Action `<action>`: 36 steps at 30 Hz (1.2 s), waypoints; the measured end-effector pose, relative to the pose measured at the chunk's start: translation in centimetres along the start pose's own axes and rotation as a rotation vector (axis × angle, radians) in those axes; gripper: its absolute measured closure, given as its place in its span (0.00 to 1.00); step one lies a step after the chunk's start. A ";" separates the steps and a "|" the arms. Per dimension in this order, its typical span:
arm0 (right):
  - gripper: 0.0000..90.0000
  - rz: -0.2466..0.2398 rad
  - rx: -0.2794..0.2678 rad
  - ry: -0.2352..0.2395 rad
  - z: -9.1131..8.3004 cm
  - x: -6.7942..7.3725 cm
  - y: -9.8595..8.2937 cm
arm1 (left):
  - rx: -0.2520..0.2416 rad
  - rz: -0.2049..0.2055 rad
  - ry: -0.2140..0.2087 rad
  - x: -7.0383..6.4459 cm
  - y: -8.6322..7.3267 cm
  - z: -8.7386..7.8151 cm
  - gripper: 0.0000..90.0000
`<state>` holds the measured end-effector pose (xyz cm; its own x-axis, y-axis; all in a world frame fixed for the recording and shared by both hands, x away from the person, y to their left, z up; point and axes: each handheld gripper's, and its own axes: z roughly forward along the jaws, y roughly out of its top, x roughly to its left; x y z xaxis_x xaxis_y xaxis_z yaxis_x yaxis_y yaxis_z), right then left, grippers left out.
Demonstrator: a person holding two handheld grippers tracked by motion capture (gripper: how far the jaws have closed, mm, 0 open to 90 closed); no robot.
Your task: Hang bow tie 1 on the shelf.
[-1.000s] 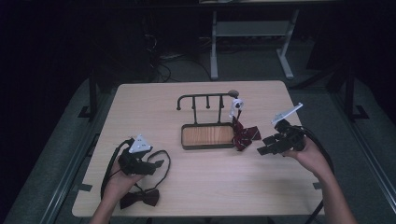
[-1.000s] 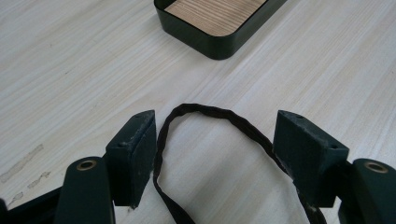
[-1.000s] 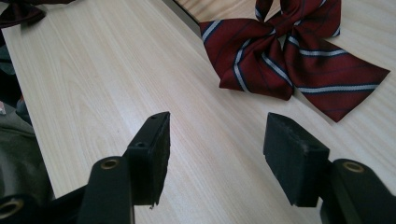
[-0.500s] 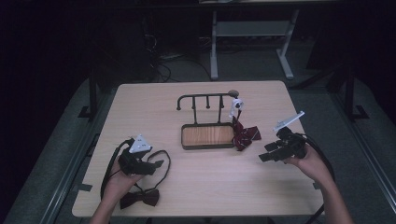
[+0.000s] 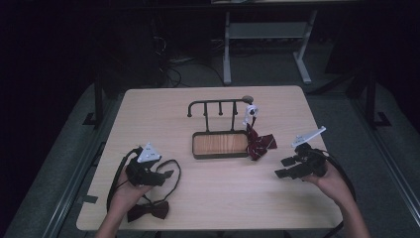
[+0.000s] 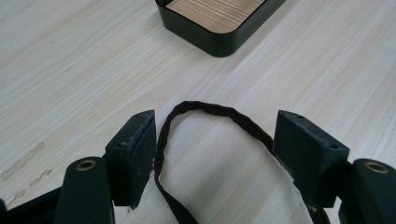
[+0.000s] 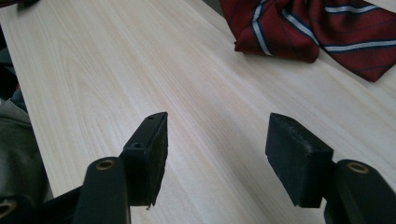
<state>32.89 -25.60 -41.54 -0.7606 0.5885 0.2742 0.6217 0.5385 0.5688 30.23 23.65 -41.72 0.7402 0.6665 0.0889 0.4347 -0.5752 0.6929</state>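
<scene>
Right tongs (image 5: 286, 167) drawn back — pale wooden table (image 5: 163, 109), dark room

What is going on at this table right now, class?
A person holds a two-jaw gripper in each hand. The left gripper is open astride the thin dark strap of the dark bow tie. The right gripper hovers open near the striped burgundy bow tie beside the black wood-bottomed tray.
</scene>
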 end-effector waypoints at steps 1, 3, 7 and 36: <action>0.43 0.001 -0.002 0.000 0.1 0.1 -0.1 | 0.000 0.000 0.000 0.0 0.0 0.0 0.34; 0.43 0.000 -0.006 0.000 0.2 0.3 -0.3 | 0.000 -0.001 0.000 0.0 0.0 0.0 0.34; 0.43 -0.003 -0.021 0.000 0.4 0.7 -0.8 | 0.000 -0.001 0.000 0.0 0.0 0.0 0.34; 0.40 -0.006 -0.046 -0.035 -0.1 2.1 -2.5 | 0.051 -0.040 0.052 2.2 -0.9 0.3 0.39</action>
<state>29.74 -25.76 -42.34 -0.7570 0.6064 0.2434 0.6068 0.5144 0.6060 31.65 25.49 -42.35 0.6942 0.7128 0.0999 0.4905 -0.5701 0.6591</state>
